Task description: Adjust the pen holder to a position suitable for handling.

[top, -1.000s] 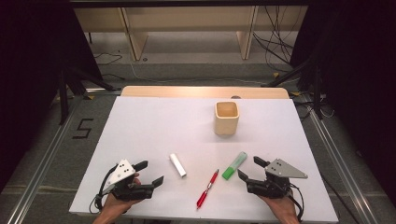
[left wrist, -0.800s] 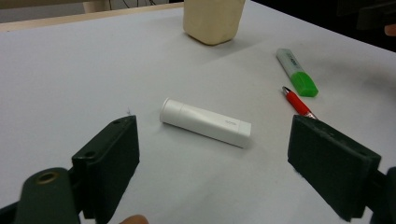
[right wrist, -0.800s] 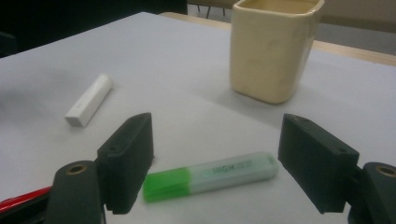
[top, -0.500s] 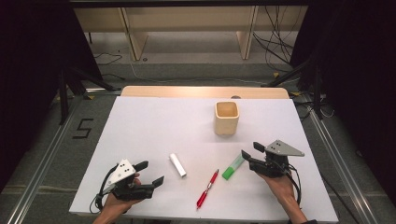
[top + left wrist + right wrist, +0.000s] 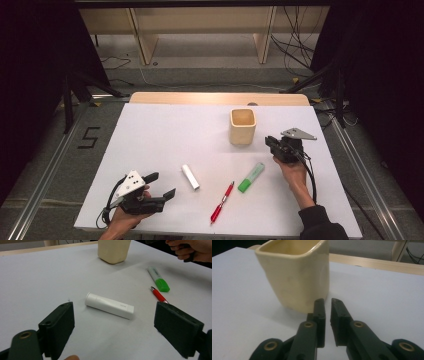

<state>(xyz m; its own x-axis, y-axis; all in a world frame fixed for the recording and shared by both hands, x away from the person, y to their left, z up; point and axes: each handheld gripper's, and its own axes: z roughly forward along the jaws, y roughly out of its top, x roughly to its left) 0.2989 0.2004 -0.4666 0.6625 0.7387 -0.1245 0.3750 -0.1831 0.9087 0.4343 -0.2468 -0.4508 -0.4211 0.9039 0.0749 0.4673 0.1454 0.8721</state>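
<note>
Right gripper (image 5: 270, 143) sits just right of the cream cup (image 5: 243, 126), its jaws having just been closing, now nearly together with nothing between them (tips close to the cup's lower corner in the right gripper view). Left gripper (image 5: 163, 186) rests well down-left of the cup, jaws spread wide, empty. White tube (image 5: 190, 176), red pen (image 5: 222, 202) and green highlighter (image 5: 251, 177) lie below the cup on the white table (image 5: 160, 135).

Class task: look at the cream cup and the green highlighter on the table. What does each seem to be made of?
Cream cup: probably glazed ceramic; thick rounded rim, smooth, faintly glossy, slightly uneven walls. Green highlighter: likely plastic; pale moulded barrel, bright green cap, smooth finish.
</note>
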